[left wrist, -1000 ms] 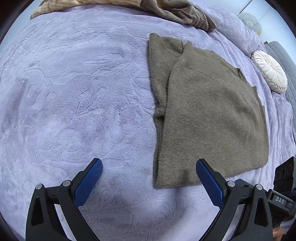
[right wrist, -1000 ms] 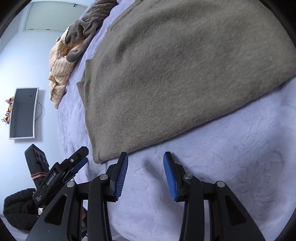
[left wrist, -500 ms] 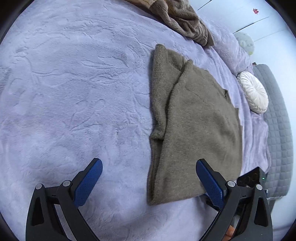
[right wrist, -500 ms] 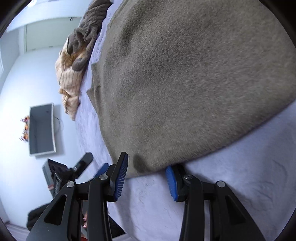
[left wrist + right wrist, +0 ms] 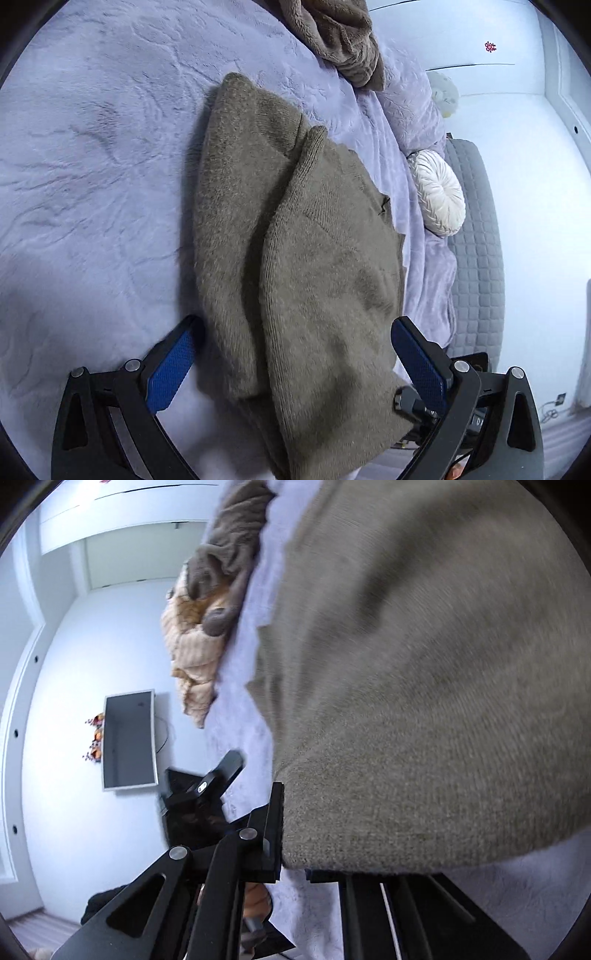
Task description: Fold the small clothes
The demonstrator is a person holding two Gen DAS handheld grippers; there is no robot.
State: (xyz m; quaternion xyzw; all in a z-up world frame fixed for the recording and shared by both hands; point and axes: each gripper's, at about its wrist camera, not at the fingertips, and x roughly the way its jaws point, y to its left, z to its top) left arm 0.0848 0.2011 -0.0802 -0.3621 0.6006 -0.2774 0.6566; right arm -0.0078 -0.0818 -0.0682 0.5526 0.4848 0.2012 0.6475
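The soft, limp sweater [image 5: 314, 266] lies on the bed [image 5: 92, 166]. The right hand-held gripper [image 5: 291, 853] is clamped on its hem corner; the left hand-held gripper [image 5: 295, 365], jaws apart, straddles the other corner.

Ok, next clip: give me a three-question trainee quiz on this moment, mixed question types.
1. True or false: the right gripper is shut on the olive sweater.
2. Multiple choice: the left gripper is A) clamped on the sweater, B) open with the sweater's hem between its fingers, C) holding the round white cushion.
3. Short answer: what does the sweater lie on?

Key: 1 true. 2 B. 3 The lavender bedspread.
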